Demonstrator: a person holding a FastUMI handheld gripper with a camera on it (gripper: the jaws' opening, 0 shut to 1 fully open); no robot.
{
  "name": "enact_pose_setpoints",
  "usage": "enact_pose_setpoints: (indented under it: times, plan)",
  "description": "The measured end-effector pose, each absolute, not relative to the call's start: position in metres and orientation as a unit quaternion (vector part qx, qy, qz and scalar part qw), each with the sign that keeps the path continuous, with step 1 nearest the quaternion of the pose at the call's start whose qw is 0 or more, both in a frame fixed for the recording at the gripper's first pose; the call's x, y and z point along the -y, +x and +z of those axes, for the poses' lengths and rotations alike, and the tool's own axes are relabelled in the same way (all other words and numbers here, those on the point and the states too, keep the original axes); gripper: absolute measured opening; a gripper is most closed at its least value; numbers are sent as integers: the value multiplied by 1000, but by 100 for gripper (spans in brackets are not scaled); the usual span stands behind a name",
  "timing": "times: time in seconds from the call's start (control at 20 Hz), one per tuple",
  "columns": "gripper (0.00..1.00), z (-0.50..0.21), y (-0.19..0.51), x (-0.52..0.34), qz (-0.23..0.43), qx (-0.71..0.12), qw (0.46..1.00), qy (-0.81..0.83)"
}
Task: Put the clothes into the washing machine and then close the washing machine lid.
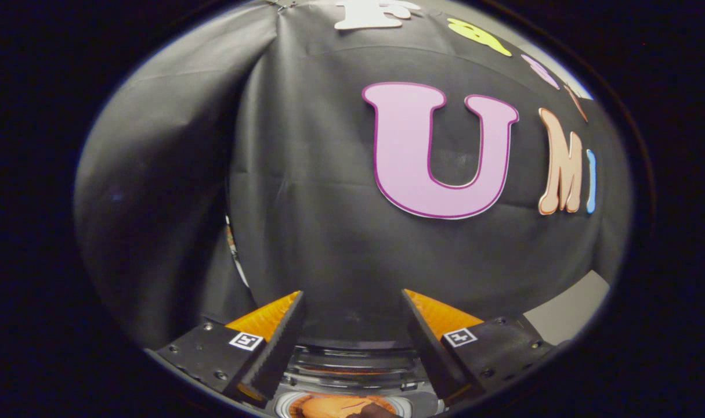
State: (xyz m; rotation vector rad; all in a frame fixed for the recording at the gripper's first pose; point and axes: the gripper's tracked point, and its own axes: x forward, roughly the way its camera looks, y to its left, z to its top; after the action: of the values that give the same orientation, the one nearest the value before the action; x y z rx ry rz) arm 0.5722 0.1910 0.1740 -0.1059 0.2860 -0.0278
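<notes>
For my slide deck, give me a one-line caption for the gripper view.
Open claw held empty, facing the booth's black cloth wall, with something orange low between its fingers.

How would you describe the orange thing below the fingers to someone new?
Start at the black cloth wall. Come down between the open fingers, which hold nothing, past the clear ribbed rim. There lies an orange rounded thing, the one warm-coloured item inside a pale ring.

The washing machine (352, 363) sits below and between the spread fingers, clothes (335, 406) lying inside it.
</notes>
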Motion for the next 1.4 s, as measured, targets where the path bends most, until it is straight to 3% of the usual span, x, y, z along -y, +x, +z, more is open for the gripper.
enact_pose_setpoints:
  times: [0.25, 0.45, 0.55, 1.4]
  plan:
    - [96, 166, 594, -181, -34, -145, 987, -53]
    - [97, 121, 598, -169, -52, -225, 972, -42]
    - [96, 110, 600, -172, -52, -224, 973, 14]
    - [97, 109, 602, -169, -34, -233, 972, 4]
